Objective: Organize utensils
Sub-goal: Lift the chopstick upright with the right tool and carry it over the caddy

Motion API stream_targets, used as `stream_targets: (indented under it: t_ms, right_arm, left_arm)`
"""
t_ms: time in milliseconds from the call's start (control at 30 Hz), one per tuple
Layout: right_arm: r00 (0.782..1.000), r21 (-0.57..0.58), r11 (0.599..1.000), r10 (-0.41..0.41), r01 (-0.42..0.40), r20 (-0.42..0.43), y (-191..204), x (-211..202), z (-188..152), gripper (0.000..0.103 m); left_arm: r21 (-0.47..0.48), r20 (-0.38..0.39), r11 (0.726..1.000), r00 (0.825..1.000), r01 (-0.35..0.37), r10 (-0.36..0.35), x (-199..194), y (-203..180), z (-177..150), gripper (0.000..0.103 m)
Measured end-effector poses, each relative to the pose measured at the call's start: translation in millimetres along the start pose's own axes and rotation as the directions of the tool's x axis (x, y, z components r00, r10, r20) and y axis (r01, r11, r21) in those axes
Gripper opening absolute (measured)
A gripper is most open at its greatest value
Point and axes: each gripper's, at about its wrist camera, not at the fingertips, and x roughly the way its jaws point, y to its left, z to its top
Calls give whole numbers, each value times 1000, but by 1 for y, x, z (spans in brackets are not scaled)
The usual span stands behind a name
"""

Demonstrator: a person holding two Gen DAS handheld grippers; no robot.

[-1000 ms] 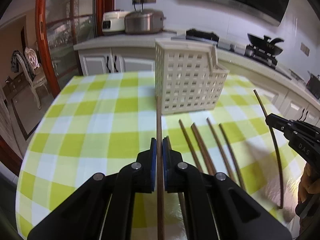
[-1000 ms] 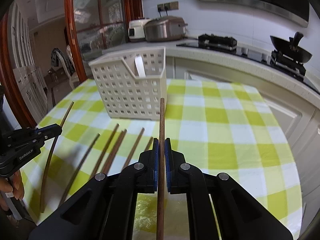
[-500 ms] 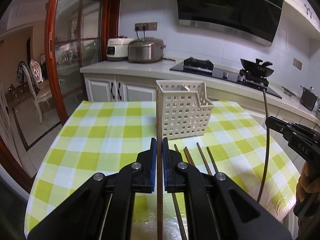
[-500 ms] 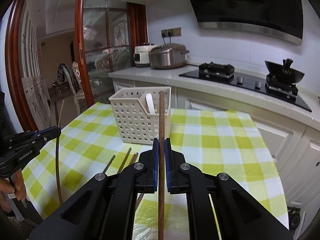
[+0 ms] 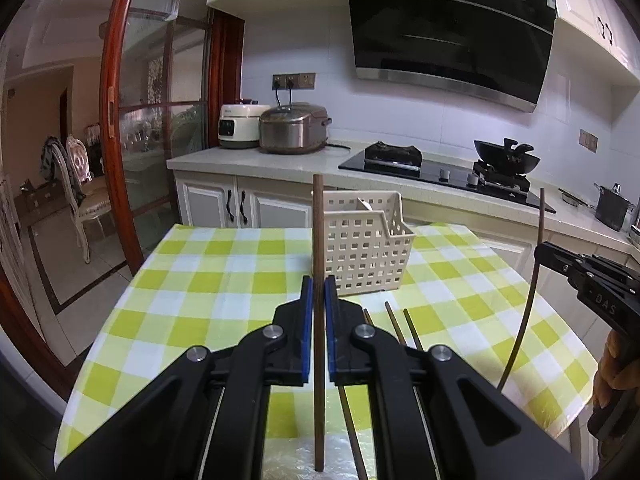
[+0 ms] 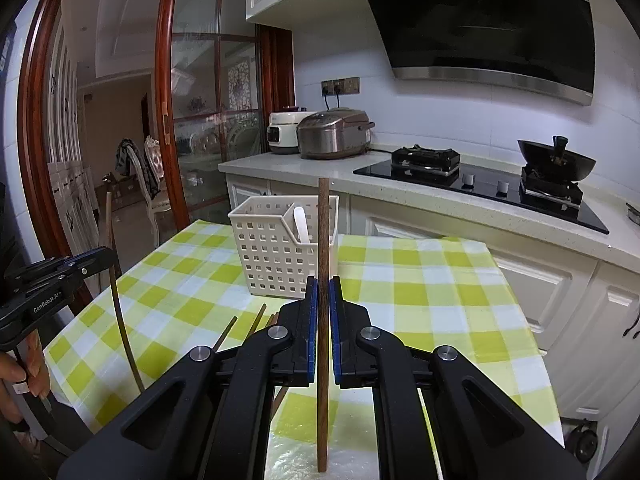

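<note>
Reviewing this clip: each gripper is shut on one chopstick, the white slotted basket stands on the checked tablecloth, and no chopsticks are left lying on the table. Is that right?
Not quite. Several loose chopsticks lie on the checked tablecloth in front of the white slotted basket, as the left wrist view shows. The rest holds: the left gripper and right gripper are each shut on one chopstick.

Left tongs [image 5: 316, 292] clamped tight, right tongs [image 6: 323, 292] likewise (both raised, angled slightly down).

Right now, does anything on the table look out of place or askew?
Only the loose chopsticks lying unsorted on the checked tablecloth in front of the white slotted basket. Each gripper holds one chopstick upright: left gripper, right gripper. Nothing spilled or damaged.
</note>
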Motion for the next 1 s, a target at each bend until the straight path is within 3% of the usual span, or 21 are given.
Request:
stream_targets:
  t_ms: [667,1000]
  right_arm:
    - [999,-10,1000,0,0,32,5,-8,5,7]
    - [999,-36,999,15,-14,47,0,19,36,7]
  left_arm:
    - [34,50,999,999,-16,15,-6,-8,7,6]
    - [68,92,998,996,-16,10,6,-11,52,6]
